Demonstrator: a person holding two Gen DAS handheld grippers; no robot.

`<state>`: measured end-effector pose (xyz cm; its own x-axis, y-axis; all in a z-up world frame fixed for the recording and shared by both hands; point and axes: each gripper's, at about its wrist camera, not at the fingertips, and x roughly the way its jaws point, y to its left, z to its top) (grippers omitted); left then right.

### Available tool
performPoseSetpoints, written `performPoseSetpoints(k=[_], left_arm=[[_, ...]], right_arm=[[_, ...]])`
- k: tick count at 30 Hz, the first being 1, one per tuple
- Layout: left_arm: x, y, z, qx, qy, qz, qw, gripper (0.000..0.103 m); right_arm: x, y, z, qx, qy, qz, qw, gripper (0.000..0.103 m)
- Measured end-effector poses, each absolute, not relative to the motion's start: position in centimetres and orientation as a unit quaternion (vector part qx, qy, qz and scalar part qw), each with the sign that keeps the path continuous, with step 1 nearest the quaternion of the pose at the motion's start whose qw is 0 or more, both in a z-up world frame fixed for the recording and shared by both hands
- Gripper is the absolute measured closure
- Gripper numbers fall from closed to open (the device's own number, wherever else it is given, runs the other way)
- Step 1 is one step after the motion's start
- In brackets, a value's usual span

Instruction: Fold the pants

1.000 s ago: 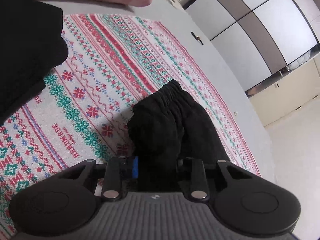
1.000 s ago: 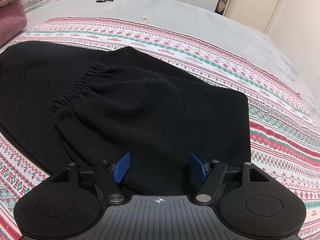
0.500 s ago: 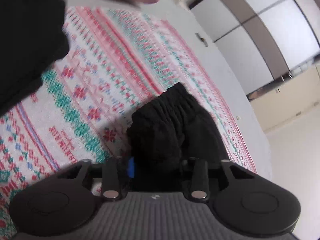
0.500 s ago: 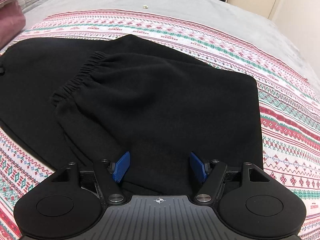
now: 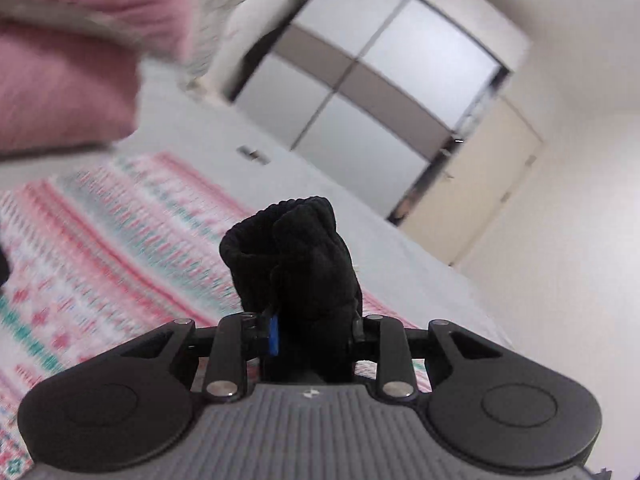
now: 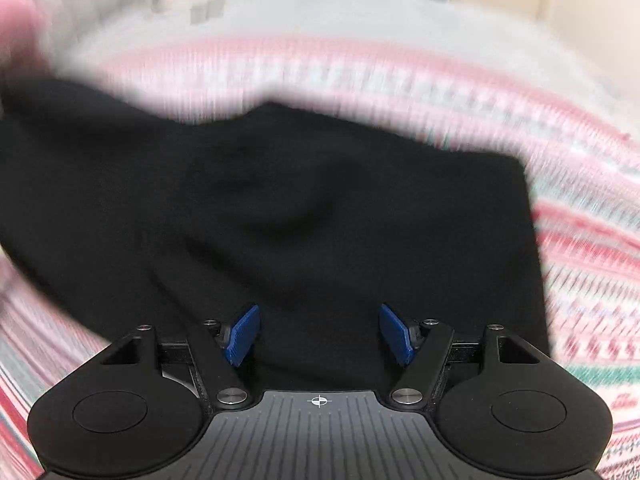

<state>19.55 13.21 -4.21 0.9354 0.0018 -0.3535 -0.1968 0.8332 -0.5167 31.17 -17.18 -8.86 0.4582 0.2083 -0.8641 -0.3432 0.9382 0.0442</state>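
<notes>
The black pants (image 6: 320, 208) lie folded on the patterned blanket (image 6: 580, 240), blurred in the right wrist view. My right gripper (image 6: 320, 332) hovers over their near edge; its blue pads (image 6: 242, 334) stand wide apart, still opening, with nothing pressed between them. In the left wrist view, a bunched black leg end with a ribbed cuff (image 5: 296, 256) sticks up out of my left gripper (image 5: 314, 332). Its jaws are closing on the cloth, which hides all but one blue pad (image 5: 273, 336). The bunch is lifted off the blanket (image 5: 100, 248).
Pink pillows (image 5: 60, 92) lie at the head of the bed, at the upper left. A grey sheet (image 5: 200, 132) runs beyond the blanket. A sliding wardrobe (image 5: 380, 80) and a cream door (image 5: 480, 184) stand behind the bed.
My left gripper has risen and tipped upward with the leg end held in it, so the wardrobe now fills the view. The right gripper has barely moved; its picture is blurred.
</notes>
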Motion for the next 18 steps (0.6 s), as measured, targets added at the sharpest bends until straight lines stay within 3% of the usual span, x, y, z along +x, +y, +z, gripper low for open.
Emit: performPoseSetpoints(k=[3, 18], left_arm=[[20.0, 12.1, -3.6, -0.270, 0.159, 0.033, 0.949, 0.053], [25.6, -0.6, 1.1, -0.107, 0.121, -0.122, 0.979, 0.053]], right_arm=[[30.8, -16.9, -8.3, -0.077, 0.481, 0.159, 0.859, 0.034], [31.3, -32.7, -3.8, 0.230, 0.436, 0.046, 0.869, 0.034]])
